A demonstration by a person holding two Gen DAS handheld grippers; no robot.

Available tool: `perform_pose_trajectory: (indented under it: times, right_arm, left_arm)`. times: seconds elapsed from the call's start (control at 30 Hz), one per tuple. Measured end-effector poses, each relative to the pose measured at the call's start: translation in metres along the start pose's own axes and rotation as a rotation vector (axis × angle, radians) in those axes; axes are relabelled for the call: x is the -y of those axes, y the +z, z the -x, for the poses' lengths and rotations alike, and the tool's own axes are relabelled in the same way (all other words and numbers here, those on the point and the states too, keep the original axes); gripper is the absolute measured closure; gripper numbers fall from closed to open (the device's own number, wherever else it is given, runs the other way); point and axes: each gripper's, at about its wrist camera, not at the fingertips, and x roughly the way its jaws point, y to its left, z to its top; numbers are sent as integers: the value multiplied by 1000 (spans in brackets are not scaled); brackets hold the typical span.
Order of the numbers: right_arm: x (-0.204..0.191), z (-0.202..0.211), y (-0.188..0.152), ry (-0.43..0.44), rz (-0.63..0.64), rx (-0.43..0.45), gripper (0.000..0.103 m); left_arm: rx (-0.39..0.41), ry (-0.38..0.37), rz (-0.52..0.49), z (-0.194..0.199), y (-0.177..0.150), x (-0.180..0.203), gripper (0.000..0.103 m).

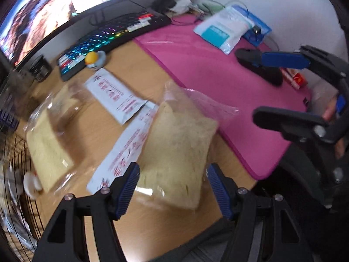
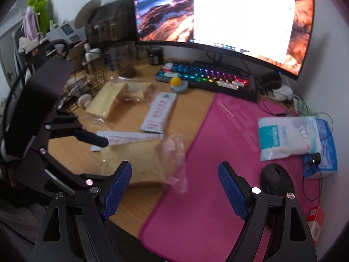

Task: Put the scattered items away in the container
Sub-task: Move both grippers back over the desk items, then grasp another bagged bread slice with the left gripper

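A bagged slice of bread (image 1: 176, 152) lies on the wooden desk between the open fingers of my left gripper (image 1: 173, 187); it also shows in the right wrist view (image 2: 139, 161). A second bagged bread (image 1: 48, 144) lies to the left, near the black wire basket (image 1: 19, 174), which also shows in the right wrist view (image 2: 87, 78). Two white sachets with red print (image 1: 115, 93) (image 1: 124, 152) lie between the breads. My right gripper (image 2: 174, 187) is open and empty above the pink mat's edge; it appears in the left wrist view (image 1: 246, 85).
A pink mat (image 2: 218, 152) covers the desk's right half, with a black mouse (image 2: 277, 181), a white and teal packet (image 2: 285, 139) and a red box (image 2: 316, 220). A lit keyboard (image 2: 209, 76), a rubber duck (image 2: 177, 84) and a monitor (image 2: 218, 11) stand behind.
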Motion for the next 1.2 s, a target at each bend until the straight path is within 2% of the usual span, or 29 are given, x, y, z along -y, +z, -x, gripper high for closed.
perform_pose_trajectory:
  times: [0.03,0.13,0.4,0.77,0.8,0.87,0.97,1.13,1.2]
  right_arm:
    - [3,-1,-1,-1,-4,-9,20]
    - [11,-6,-8,9,-11,-32,20]
    - [33,-17,-15,40,-71,-44,20]
    - [47,-23,-19,42,-116,-56,20]
    - [48,-23,-19,43,-119,-56,20]
    - [49,-24,-20,48,-125,-58,20]
    - [51,-24,-19,45,-128,-60,20]
    - [49,-25,-16,49,-124,-60,20]
    - [44,-26,-13,76,-114,-58,20]
  left_arm:
    - [8,13,-12,-3,3,2,27]
    - [5,22,-21,-11,9,3,25]
    - [-37,-35,17,-31,23,-8,16]
    - [-9,18,-22,-44,31,4,9]
    - [-5,26,-19,-44,31,4,10]
    - [3,42,-1,-41,33,1,25]
    - [-3,18,47,-36,36,-11,33]
    - [29,34,83,-19,35,-23,35]
    - [55,26,104,-6,35,-30,35]
